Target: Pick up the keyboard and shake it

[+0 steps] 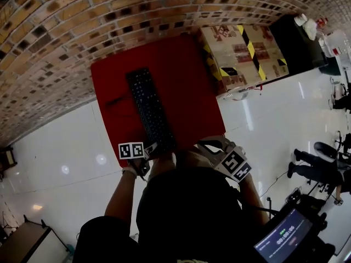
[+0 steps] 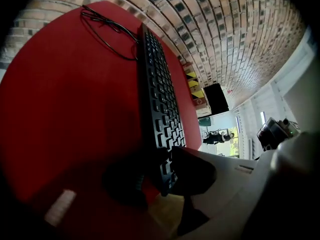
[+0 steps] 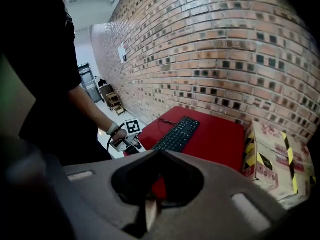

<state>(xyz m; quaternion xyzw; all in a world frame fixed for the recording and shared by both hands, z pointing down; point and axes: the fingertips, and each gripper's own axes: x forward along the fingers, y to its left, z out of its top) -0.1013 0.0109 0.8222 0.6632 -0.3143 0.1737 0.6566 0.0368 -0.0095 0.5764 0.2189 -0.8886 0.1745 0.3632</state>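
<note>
Keyboard (image 1: 151,111): black, slim, rectangular, with rows of low matt keys. It lies flat on the red table (image 1: 186,81), lengthwise down the table's middle, one short end toward the table's far edge and the other at its near edge. The table top is a plain, smooth red surface, roughly square. A thin black cable (image 2: 107,29) lies in loose loops on the table's far part, just off the keyboard's far end.

Left gripper (image 2: 162,176): at the table's near edge, jaws partly closed on the near short end of the keyboard. One dark pad sits against the key face and the other under the base, so the end is clamped between them.

Right gripper (image 3: 151,204): held in the air just off the table's near right corner, grey moulded jaws fully together with nothing between them.

Brick wall (image 1: 82,32): rough brown and tan courses, directly behind the table's far edge. Cardboard box (image 1: 241,53): printed, with yellow-and-black striped tape, standing against the table's right side. Glossy white floor (image 1: 60,152): spreads to the table's left and right
</note>
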